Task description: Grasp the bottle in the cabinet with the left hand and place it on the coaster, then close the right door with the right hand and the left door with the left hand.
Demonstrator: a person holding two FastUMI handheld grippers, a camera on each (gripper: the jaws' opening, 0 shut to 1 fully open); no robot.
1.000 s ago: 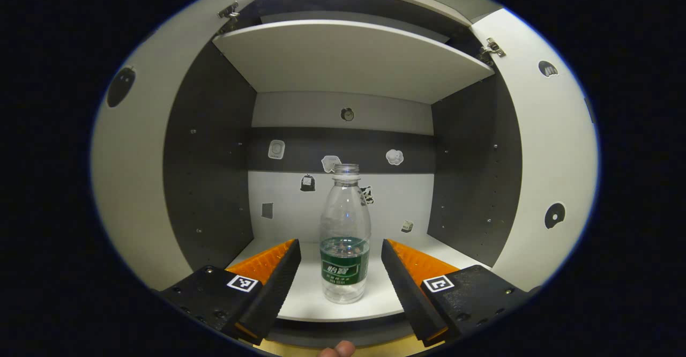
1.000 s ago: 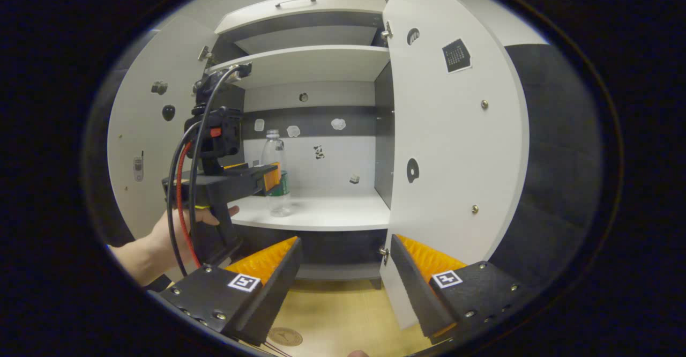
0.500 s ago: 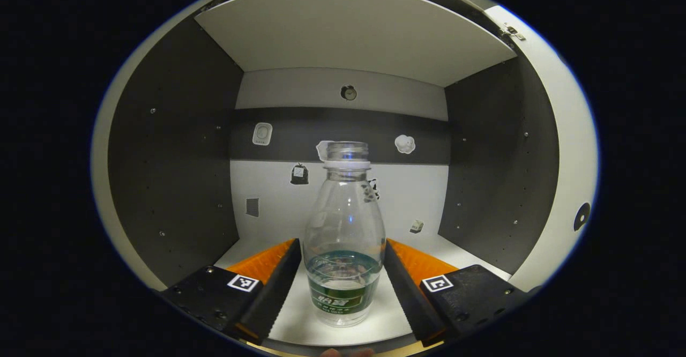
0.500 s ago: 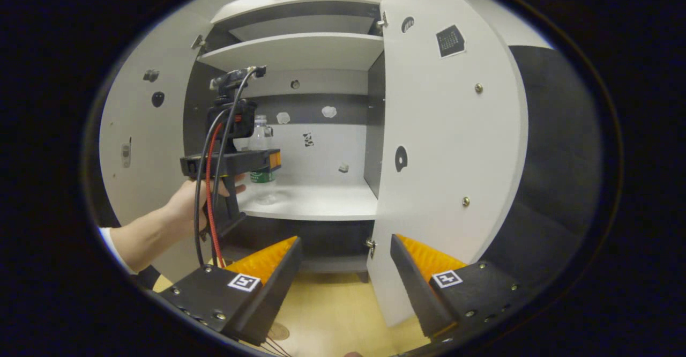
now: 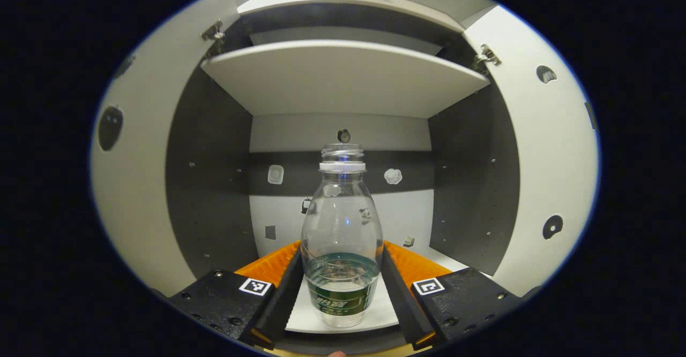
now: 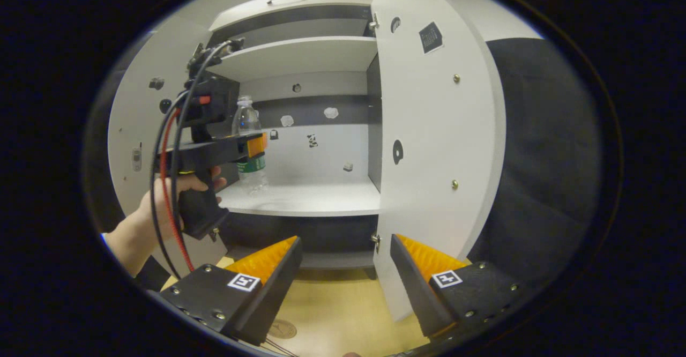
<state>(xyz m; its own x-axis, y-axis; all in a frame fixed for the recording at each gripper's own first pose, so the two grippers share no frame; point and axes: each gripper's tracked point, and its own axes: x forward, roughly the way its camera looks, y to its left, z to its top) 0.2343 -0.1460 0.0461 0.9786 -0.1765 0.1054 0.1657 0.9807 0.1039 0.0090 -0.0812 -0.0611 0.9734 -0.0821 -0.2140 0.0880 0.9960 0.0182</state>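
Grip: as its fingers pinch the bottle point(image 5: 342, 239), left gripper point(image 5: 342, 287) is clamped at label height.
Risk: thin plastic may buckle, slip.
R gripper point(image 6: 345, 271): spread, idle, 6 o'clock of the cabinet shelf point(image 6: 316, 199).

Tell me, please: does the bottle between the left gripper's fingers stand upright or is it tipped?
Upright. In the left gripper view the bottle has its neck straight above its base, and the left gripper has a finger against each of its sides.
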